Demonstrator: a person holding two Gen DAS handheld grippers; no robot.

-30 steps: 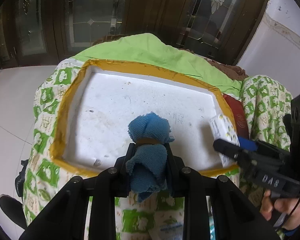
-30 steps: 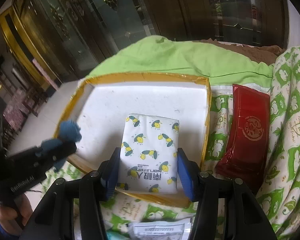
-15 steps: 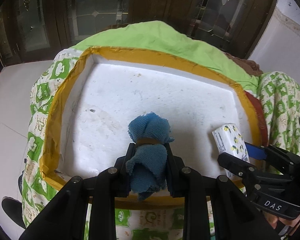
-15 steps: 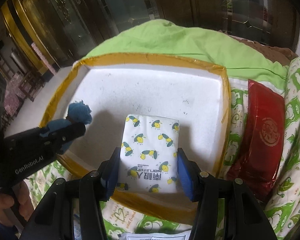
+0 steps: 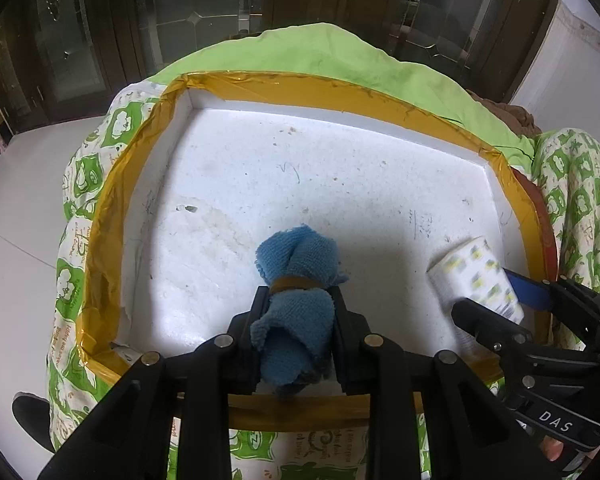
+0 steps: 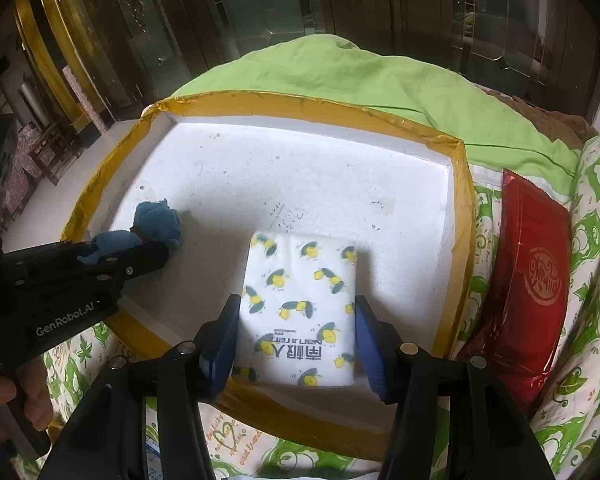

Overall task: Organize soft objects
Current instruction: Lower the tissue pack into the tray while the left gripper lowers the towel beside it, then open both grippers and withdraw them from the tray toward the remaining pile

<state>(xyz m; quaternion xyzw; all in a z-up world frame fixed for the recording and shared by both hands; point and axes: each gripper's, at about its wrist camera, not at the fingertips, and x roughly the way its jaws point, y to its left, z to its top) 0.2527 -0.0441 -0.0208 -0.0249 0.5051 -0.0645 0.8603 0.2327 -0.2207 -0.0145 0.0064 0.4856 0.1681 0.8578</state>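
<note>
A shallow white foam tray (image 5: 340, 184) with its rim wrapped in glossy yellow-brown tape lies on a quilt printed with green and white cartoon squares (image 6: 596, 292), whose plain lime-green reverse side (image 5: 320, 52) is folded up behind the tray's far edge. The tray floor is bare white foam with a few dark specks and faint stains, and both grippers reach in over its near rim. The left gripper (image 5: 297, 320) is clenched on a rolled blue terry cloth bound with a tan band (image 5: 300, 276); the roll's free end sticks out past the fingertips over the near left part of the floor, and whether it touches the foam cannot be told. The right gripper (image 6: 295, 332), with blue pads (image 6: 221, 340), is clamped on a soft white tissue pack printed with yellow lemons and dark green leaves (image 6: 300, 304), which sits flat over the near right part of the tray, its near end just above the taped rim. The two bundles are well apart. Outside the tray, just beside its right rim, a shiny red foil packet with a round gold emblem (image 6: 528, 280) lies on the quilt.
</note>
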